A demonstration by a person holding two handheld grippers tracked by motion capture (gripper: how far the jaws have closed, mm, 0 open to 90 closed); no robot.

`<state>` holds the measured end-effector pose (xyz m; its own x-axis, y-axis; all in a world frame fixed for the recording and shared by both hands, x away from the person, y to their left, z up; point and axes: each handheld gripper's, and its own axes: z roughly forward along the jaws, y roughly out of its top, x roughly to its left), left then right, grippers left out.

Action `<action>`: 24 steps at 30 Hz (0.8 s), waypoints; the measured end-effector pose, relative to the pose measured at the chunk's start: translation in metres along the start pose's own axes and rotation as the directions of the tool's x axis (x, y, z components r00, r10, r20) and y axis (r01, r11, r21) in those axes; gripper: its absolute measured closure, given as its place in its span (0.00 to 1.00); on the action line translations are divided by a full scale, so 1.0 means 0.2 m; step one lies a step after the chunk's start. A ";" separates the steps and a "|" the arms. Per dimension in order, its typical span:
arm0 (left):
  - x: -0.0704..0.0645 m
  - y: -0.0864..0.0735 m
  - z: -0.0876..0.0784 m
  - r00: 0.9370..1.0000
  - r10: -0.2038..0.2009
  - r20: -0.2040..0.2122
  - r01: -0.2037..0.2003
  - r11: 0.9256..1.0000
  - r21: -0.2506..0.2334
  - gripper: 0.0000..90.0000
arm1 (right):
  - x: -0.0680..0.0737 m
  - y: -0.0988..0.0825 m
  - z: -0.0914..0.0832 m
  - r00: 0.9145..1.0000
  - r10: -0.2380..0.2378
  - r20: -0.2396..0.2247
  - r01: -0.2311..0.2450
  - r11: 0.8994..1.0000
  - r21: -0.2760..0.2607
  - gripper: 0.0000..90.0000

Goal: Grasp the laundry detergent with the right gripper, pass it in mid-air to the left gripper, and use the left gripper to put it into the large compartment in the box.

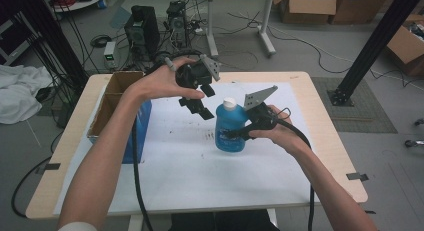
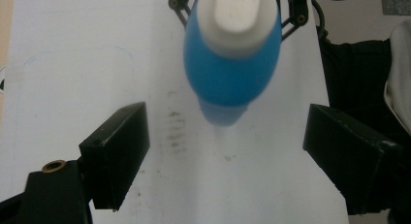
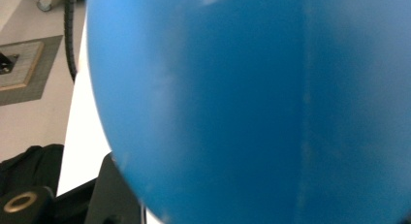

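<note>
Two grippers are being used: the blue plastic bottle with a white cap [image 1: 230,125], standing mid-table on the white sheet [image 1: 190,176], is being clamped around its smooth, probably slippery belly by the right gripper [image 1: 235,135], while the left gripper [image 1: 199,105] is being held wide open, empty, above.

Bottle [image 1: 230,128] upright on the sheet [image 1: 190,176], box [image 1: 116,98] at its left edge.

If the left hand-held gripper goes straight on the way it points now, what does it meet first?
Most likely the white cap of the blue bottle, which lies ahead between the open jaws of the left hand-held gripper. Depth is unclear, and the white sheet lies behind it.
</note>
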<state>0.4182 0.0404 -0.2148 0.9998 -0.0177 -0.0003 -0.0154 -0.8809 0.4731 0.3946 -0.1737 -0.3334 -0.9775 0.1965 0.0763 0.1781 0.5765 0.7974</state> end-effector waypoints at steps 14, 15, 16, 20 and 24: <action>-0.01 0.07 0.11 0.998 0.050 0.041 -0.051 0.998 0.036 0.19 | 0.02 0.05 0.05 0.999 -0.029 -0.036 0.029 1.000 -0.003 0.50; -0.02 0.08 0.12 0.998 0.048 0.047 -0.049 0.998 0.027 0.19 | 0.02 0.05 0.06 0.999 -0.031 -0.036 0.031 1.000 0.003 0.50; -0.02 0.08 0.12 0.997 0.051 0.053 -0.052 0.998 0.025 0.19 | 0.02 0.05 0.06 0.999 -0.030 -0.036 0.031 1.000 0.008 0.50; -0.02 0.08 0.17 0.997 0.053 0.058 -0.056 0.998 0.043 0.19 | 0.02 0.05 0.07 0.999 -0.035 -0.034 0.035 0.999 0.009 0.50; -0.02 0.08 0.19 0.997 0.053 0.062 -0.056 0.997 0.051 0.21 | 0.02 0.05 0.07 0.998 -0.040 -0.038 0.040 0.999 0.008 0.50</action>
<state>0.4127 0.0081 -0.2409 0.9952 -0.0936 -0.0297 -0.0720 -0.9015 0.4268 0.3939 -0.1552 -0.3335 -0.9874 0.1432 0.0673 0.1398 0.5905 0.7948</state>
